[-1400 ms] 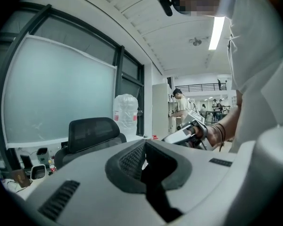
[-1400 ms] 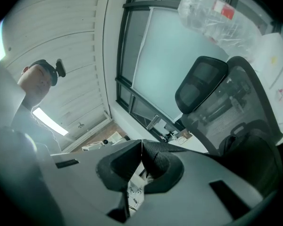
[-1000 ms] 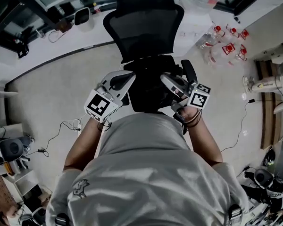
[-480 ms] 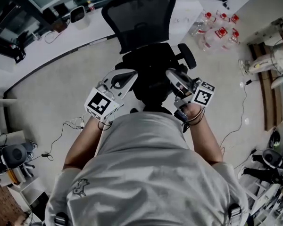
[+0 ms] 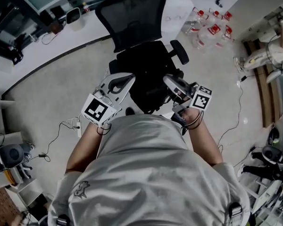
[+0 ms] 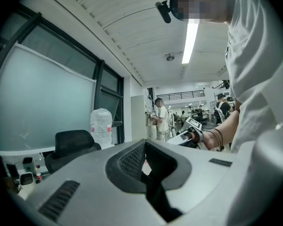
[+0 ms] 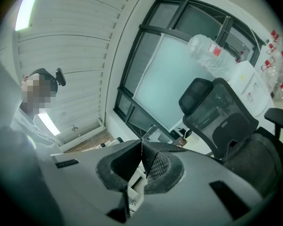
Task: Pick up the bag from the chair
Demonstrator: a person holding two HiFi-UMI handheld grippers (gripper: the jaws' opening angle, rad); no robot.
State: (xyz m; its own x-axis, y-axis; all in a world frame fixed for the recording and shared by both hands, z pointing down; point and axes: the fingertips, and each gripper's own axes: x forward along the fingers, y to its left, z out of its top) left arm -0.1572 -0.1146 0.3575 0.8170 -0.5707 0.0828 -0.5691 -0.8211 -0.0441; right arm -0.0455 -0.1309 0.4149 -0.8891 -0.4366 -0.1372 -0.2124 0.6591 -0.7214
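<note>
Left hand-held gripper (image 5: pixel 130 77), right hand-held gripper (image 5: pixel 167 80): I am carrying both pinched shut, empty. Bag: seemingly blending into the black chair (image 5: pixel 132 20) seat just ahead, between them. Advice: opening jaws before reaching in.

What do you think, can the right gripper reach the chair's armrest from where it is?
Probably yes. The armrest lies just ahead of the right gripper, and the head view shows nothing standing between them. Its jaws are shut, so it could touch the armrest but not grab it yet.
</note>
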